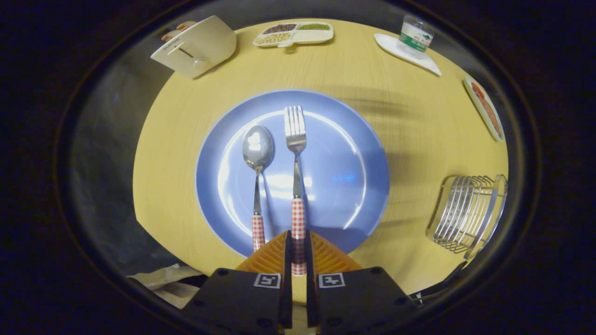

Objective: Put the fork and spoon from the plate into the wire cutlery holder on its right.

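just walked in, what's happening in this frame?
The tool has its fingers closed on the fork handle, at the near edge of the blue plate. The fork lies flat on the plate, tines pointing away. The spoon lies beside it, untouched. The wire holder stands to the right of the plate on the table, with nothing seen in it.

Bare tabletop (409,153) between plate (358,153) and wire cutlery holder (470,211); spoon (257,163) lies close beside fork (295,153).

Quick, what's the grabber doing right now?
Gripper: closed on the checked red-and-white handle of the silver metal fork, which lies on the round blue plate.
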`<state>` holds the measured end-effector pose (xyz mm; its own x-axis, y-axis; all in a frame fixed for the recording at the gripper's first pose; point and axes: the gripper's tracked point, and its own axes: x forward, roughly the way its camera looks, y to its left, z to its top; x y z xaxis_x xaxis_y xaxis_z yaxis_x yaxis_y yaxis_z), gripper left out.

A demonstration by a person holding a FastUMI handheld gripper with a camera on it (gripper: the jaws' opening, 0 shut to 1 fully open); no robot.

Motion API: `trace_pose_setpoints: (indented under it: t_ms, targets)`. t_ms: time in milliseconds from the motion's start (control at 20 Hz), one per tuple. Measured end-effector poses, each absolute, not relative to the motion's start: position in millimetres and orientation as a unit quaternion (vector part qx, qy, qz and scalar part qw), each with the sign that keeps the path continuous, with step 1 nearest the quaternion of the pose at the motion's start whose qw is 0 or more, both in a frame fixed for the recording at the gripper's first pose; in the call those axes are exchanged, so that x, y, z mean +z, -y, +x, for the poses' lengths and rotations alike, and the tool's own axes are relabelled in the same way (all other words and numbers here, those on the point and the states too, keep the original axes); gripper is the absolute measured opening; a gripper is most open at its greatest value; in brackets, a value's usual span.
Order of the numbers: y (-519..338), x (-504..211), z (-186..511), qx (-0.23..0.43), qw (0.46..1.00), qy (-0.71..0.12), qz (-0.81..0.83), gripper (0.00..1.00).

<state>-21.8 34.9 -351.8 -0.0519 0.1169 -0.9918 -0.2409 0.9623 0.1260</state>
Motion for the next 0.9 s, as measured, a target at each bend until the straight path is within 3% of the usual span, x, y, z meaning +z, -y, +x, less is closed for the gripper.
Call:
trace_pose_setpoints:
  t_ms: [900]
  targets:
    - [59.8, -264.9, -28.7, 0.132, 0.661, -0.733, -0.093, 0.12]
